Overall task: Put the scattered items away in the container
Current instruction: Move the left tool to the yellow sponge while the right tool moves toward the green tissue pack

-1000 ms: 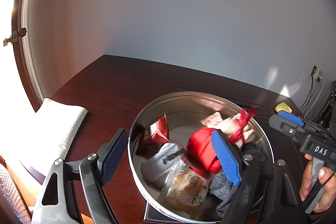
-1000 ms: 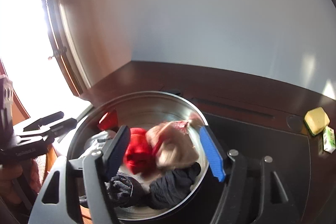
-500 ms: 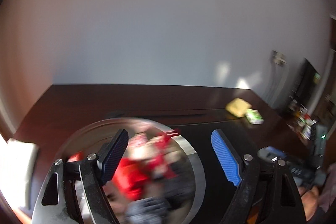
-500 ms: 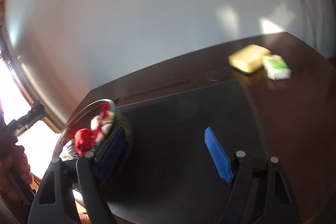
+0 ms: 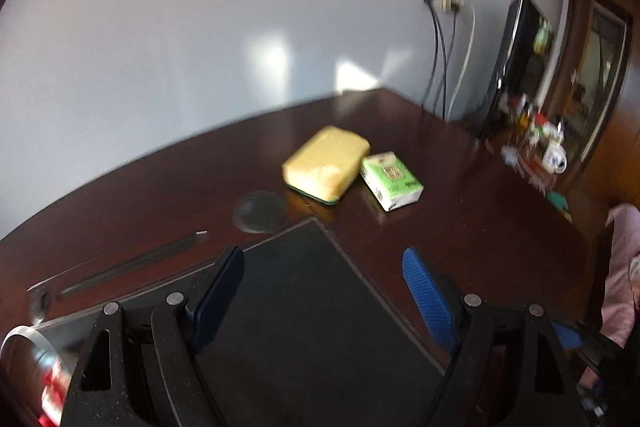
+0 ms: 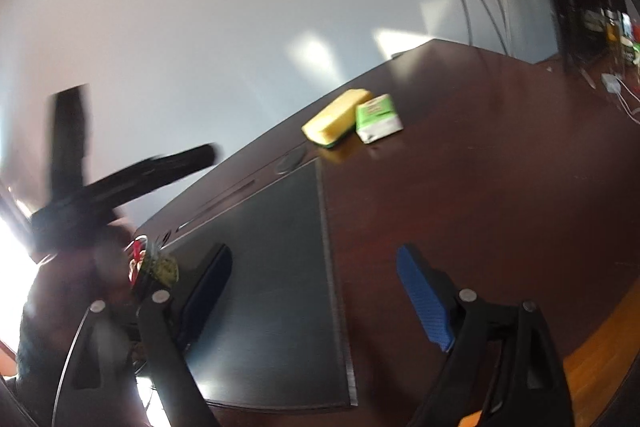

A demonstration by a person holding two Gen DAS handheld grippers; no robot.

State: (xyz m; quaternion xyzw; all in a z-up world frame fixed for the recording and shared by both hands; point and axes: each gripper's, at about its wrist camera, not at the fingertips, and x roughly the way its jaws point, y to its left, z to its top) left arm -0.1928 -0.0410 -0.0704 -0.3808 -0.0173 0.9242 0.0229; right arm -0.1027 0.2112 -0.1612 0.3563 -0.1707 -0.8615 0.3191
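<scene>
Dark reddish-brown polished wood fills both views, the desk top, and on it the two things I judge are left to tidy: a yellow rectangular sponge with a thin green scouring base and, just beside it to the right, a small green-and-white paper tissue pack, both a little above centre in the left wrist view. In the right wrist view the sponge and the pack sit upper centre, so close I cannot tell whether they touch. I hold my left gripper with its blue ribbed pads spread wide and nothing between them, above the black rectangular desk mat, because I judge I am lining up on that pair. My right gripper is empty too; its jaws have just been opening and stand wide, ready for a fresh pick. The round shiny metal container is cut off at the lower left corner of the left view, only a curved strip of rim and a smear of red inside showing. In the right view its place at the left edge is mostly hidden by the blurred black body of my other tool, with a scrap of red and something greenish peeking out beside it. Motion blur softens the printing on the pack, and the clutter by the dark screen at the far right is too small to name.
</scene>
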